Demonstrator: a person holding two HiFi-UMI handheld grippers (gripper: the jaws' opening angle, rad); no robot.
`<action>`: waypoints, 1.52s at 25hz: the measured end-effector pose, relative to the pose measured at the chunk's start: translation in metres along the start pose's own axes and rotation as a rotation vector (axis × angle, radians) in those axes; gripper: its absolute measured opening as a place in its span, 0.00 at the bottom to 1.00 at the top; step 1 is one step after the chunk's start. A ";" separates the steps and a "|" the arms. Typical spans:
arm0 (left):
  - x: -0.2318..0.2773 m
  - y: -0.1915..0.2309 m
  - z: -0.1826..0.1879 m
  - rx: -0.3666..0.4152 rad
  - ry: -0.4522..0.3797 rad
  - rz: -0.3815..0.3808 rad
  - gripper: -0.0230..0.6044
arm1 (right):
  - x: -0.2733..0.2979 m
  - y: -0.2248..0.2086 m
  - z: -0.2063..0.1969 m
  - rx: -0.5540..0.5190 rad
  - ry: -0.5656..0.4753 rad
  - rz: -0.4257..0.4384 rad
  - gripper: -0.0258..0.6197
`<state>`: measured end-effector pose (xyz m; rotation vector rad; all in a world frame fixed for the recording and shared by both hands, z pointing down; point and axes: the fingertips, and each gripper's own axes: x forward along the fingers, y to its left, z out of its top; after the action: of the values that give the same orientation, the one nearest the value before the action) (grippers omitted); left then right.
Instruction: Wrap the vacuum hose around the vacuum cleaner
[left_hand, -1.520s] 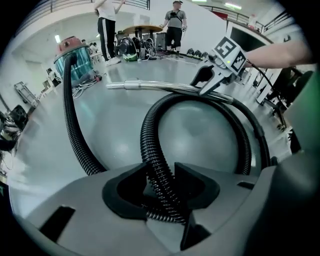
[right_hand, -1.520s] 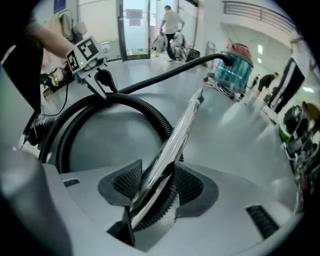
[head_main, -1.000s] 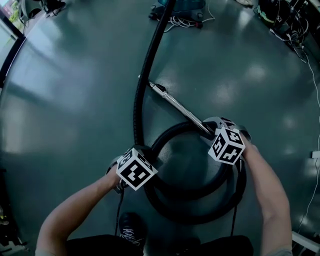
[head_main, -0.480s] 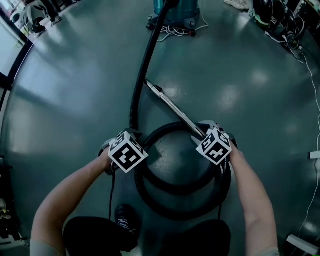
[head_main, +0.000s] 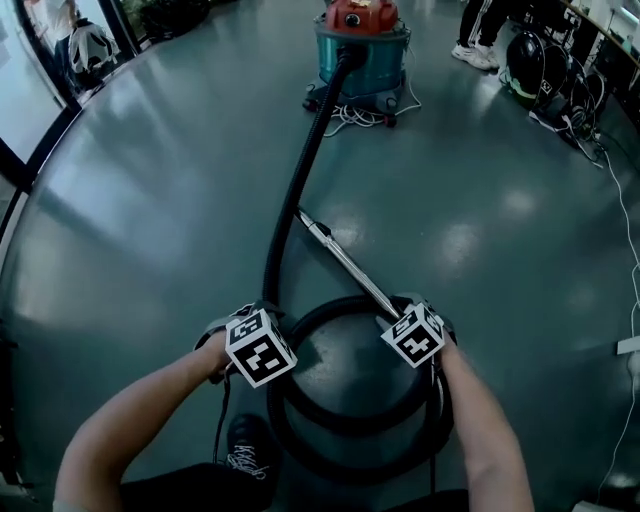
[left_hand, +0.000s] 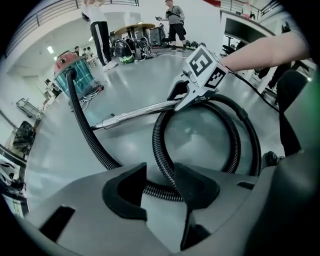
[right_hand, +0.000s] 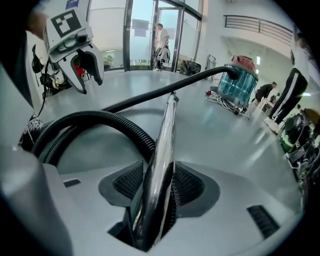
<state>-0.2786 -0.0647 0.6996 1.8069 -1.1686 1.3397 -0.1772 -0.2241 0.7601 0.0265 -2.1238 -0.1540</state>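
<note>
The teal vacuum cleaner with a red top stands far ahead on the floor. Its black ribbed hose runs back to me and coils in loops at my feet. My left gripper is shut on the hose, which crosses between its pads. The right gripper is shut on the chrome wand, with a hose loop lying beside the wand between the jaws. In the left gripper view the wand points left, out from the right gripper.
A white power cord lies bunched at the vacuum's base. Bags and cables sit at the upper right, where a person's legs stand. My shoe is below the left gripper. Glass doors show in the right gripper view.
The head view has tilted up, so the vacuum cleaner now shows whole. My left gripper has lifted the hose a little, and both marker cubes have rolled. Both grips have held.
</note>
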 end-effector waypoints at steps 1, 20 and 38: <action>0.004 0.007 0.002 -0.003 -0.017 0.004 0.32 | 0.005 -0.006 0.002 -0.007 0.002 -0.018 0.33; 0.046 0.047 0.065 0.085 -0.158 0.109 0.32 | -0.042 -0.027 -0.056 -0.011 -0.041 -0.055 0.31; 0.042 0.094 0.111 0.198 -0.356 0.248 0.32 | -0.044 -0.007 -0.011 -0.222 -0.048 0.025 0.31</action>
<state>-0.3118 -0.2119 0.7015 2.1638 -1.5355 1.3422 -0.1451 -0.2283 0.7278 -0.1363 -2.1423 -0.3774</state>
